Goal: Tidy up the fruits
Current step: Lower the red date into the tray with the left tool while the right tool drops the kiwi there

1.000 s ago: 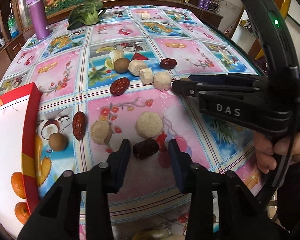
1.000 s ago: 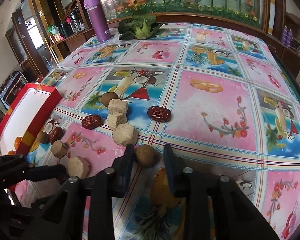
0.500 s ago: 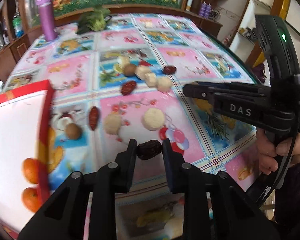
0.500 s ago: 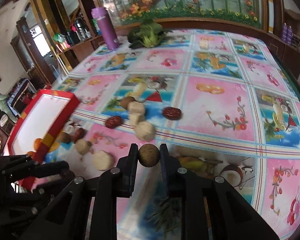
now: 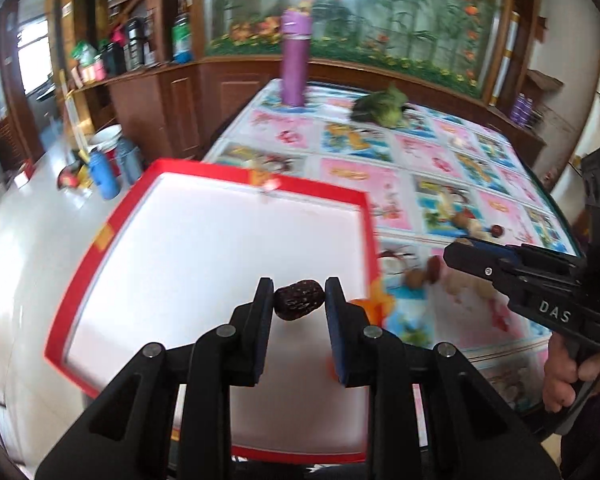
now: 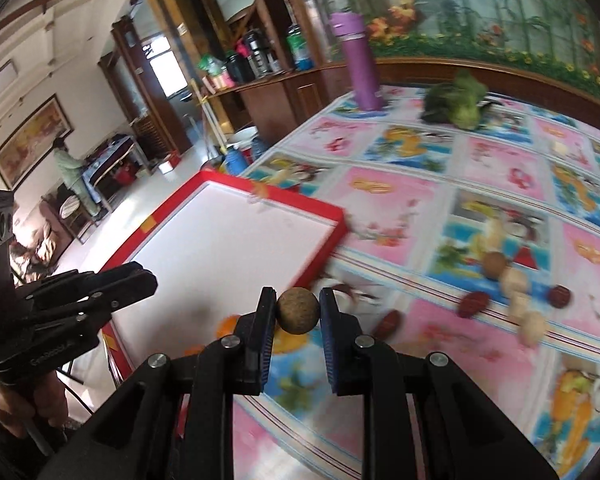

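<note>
Left wrist view: dark red date (image 5: 299, 299) pinched between the fingers (image 5: 263, 320) of the left gripper (image 5: 298, 300), held in the air over the white floor of the red-rimmed box (image 5: 367, 216). Right wrist view: round brown fruit (image 6: 298, 311) clamped between the fingers (image 6: 265, 320) of the right gripper (image 6: 298, 312), above the worktop (image 6: 432, 200) just beside the box's near corner. Ahead and right of these fingers, loose dates (image 6: 474, 304), a second brown ball (image 6: 494, 265) and pale blocks (image 6: 533, 328) lie clustered on the patterned cloth. Farther beyond stand a purple bottle (image 6: 360, 64) and a leafy green (image 6: 460, 102).
</note>
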Motion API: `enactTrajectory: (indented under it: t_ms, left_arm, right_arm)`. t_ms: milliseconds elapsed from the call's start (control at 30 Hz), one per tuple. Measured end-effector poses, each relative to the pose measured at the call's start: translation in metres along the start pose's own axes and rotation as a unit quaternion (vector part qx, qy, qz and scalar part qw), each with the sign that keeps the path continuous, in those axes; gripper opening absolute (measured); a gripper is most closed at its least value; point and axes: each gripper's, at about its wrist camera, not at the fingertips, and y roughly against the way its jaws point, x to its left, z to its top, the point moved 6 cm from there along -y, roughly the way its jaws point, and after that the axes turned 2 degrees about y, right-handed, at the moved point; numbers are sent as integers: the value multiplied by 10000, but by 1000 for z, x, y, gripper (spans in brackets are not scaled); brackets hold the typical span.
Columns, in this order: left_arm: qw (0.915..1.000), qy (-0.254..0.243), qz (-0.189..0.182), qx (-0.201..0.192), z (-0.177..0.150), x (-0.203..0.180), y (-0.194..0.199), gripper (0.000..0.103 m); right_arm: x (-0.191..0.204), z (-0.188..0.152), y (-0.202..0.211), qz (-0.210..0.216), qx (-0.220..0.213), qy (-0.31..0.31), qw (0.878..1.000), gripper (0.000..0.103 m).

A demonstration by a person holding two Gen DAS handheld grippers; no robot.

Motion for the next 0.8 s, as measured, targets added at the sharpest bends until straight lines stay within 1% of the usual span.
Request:
enactTrajectory:
  t_ms: [100,200,333,433,700,800]
  left_arm:
    - [9994,225,232,91,-4,26,-9,28]
    - [9984,350,389,224,-10,43,-19,28]
    - [9973,445,458,351,-18,60,-27,28]
    - [9969,461,511,389,-23,65,-27,28]
    - [9953,478,662,527,-30,75,-32,28]
    - [9943,478,754,577,-31,77,-34,28]
  right_arm:
    - [22,8,-23,158,112,112,9997,20]
    - [34,12,-44,160,266,177,9994,20]
    - [45,10,-68,139,540,220,9982,20]
    - [53,9,-79,178,658,230,9974,20]
    - [62,-1,-99,15,1015,287,9944,20]
    - [63,0,-99,-37,1015,327,9943,20]
